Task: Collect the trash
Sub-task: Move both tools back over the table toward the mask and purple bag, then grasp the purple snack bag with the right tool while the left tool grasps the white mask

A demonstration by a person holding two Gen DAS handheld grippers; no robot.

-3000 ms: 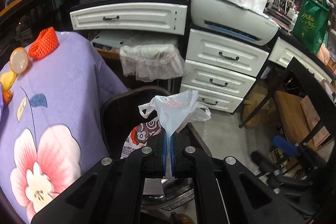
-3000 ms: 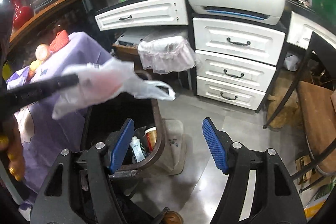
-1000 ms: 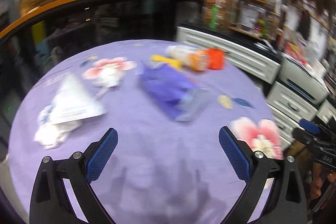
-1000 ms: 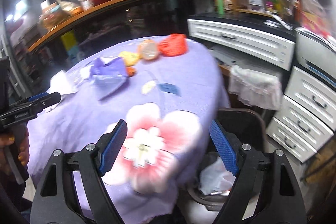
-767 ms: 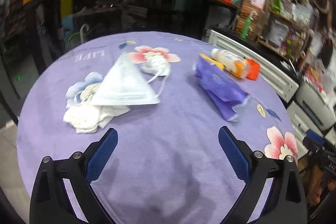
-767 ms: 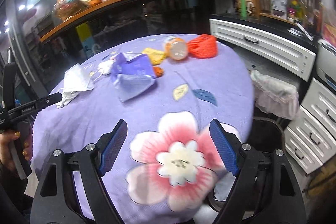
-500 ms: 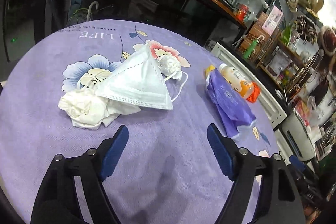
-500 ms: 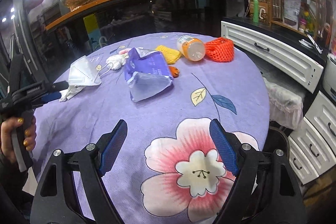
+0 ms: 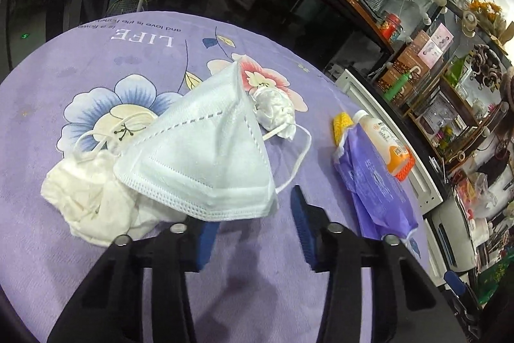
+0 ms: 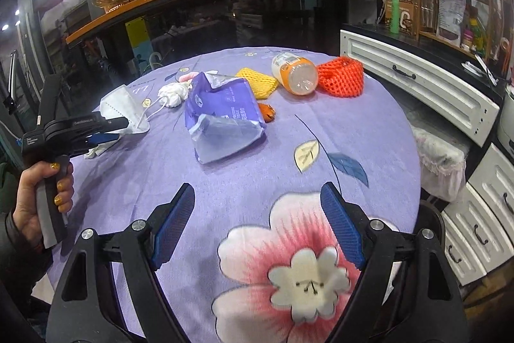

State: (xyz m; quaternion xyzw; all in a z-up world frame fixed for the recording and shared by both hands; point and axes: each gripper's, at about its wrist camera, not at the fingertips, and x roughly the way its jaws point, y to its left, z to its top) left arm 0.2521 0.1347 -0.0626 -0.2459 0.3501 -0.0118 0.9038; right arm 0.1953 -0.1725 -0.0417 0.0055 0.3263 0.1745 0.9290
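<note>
I had swung my left gripper (image 9: 253,224) away from the bin and back over the purple tablecloth (image 9: 96,262), and its jaws had just been closing, now roughly a third apart around the near corner of the white face mask (image 9: 205,156). Whether the pads pressed the mask yet I could not tell: one blue pad was hidden under its edge. That put me starting the next pickup. The mask lay on a crumpled tissue (image 9: 86,198), with a second tissue wad (image 9: 273,111) just beyond it. My right gripper (image 10: 257,224) hung wide open and empty over the cloth's pink flower. The bin was mostly cut off.
</note>
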